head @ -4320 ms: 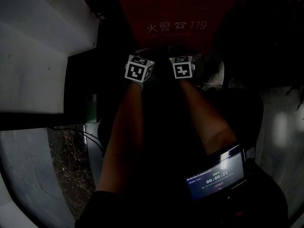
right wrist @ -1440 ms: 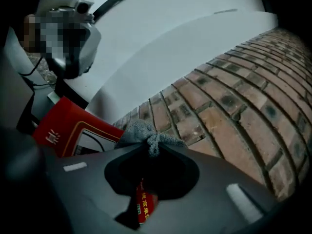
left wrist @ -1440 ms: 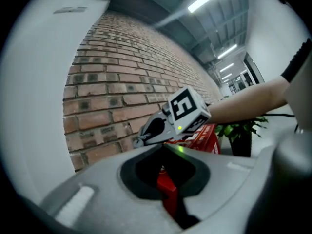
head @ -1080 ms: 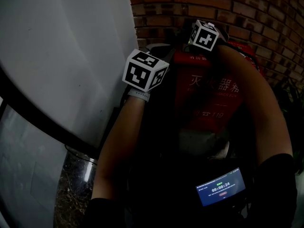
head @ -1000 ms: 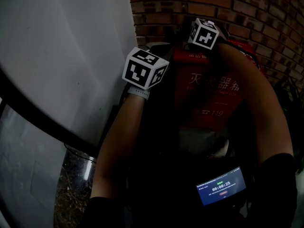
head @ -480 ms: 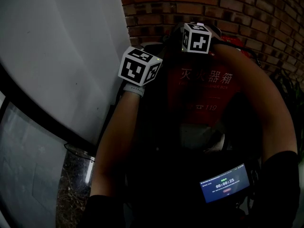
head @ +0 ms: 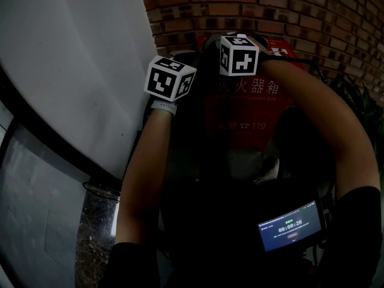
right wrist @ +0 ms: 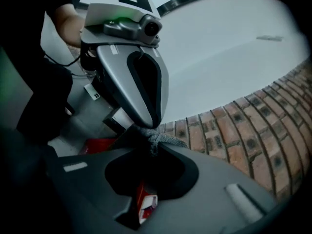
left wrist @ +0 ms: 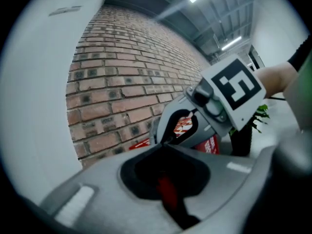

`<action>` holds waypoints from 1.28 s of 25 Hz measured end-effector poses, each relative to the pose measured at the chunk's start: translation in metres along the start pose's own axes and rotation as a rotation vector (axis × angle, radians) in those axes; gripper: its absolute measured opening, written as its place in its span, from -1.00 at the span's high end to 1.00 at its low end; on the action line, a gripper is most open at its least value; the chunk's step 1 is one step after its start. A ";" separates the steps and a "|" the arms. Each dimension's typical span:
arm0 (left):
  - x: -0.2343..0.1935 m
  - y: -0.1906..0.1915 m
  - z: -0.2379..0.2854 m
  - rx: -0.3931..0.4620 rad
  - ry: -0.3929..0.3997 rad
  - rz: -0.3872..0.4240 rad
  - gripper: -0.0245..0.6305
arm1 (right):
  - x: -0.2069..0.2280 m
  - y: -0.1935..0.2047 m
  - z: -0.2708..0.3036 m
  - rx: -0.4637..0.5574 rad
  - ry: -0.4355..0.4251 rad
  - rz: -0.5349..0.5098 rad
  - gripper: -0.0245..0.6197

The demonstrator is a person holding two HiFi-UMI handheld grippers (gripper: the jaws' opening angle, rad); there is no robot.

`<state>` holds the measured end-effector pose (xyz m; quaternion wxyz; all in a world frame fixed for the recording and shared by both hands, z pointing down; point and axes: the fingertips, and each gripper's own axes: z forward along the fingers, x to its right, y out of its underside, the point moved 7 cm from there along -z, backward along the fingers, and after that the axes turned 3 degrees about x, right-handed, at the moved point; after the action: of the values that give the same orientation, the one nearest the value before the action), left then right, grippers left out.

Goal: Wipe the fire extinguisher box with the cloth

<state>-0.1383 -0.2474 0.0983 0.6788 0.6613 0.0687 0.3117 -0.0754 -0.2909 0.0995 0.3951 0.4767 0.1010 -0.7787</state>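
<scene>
While the right tongs (right wrist: 152, 147) and the left tongs (left wrist: 163, 143) are up by the top of the red fire extinguisher box (head: 246, 110), the wiping looks like it is only just starting. That box sits in the upper middle of the head view. It is right against the brick wall (head: 282, 11), with a big white wall (head: 78, 71) on the left.

The right tongs are shut tight on a small grey cloth (right wrist: 160, 139). It pokes out at their tip in the middle of the right gripper view. The left tongs are closed too, with nothing seen between them, and their tip is just beside the cloth.

To wipe well, I think the right tongs should press the cloth flat on the box and slide it side to side in slow rows. Only a little cloth sticks out, so the hard tips could scrape the box. The left tongs should move away so they do not bump.
</scene>
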 end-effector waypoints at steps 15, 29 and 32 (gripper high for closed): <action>-0.006 -0.001 0.025 0.015 0.030 -0.001 0.92 | 0.074 0.118 0.014 -0.279 0.202 0.062 0.83; -0.002 0.013 0.038 0.000 0.043 -0.005 0.92 | 0.056 0.114 0.046 -0.237 0.120 0.021 0.84; 0.005 0.012 0.039 -0.003 0.044 -0.007 0.92 | 0.040 0.100 0.035 -0.212 0.102 -0.027 0.84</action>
<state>-0.1186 -0.2791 0.1157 0.6794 0.6528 0.0855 0.3240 -0.0370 -0.3971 0.1066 0.4274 0.4698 0.2091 -0.7435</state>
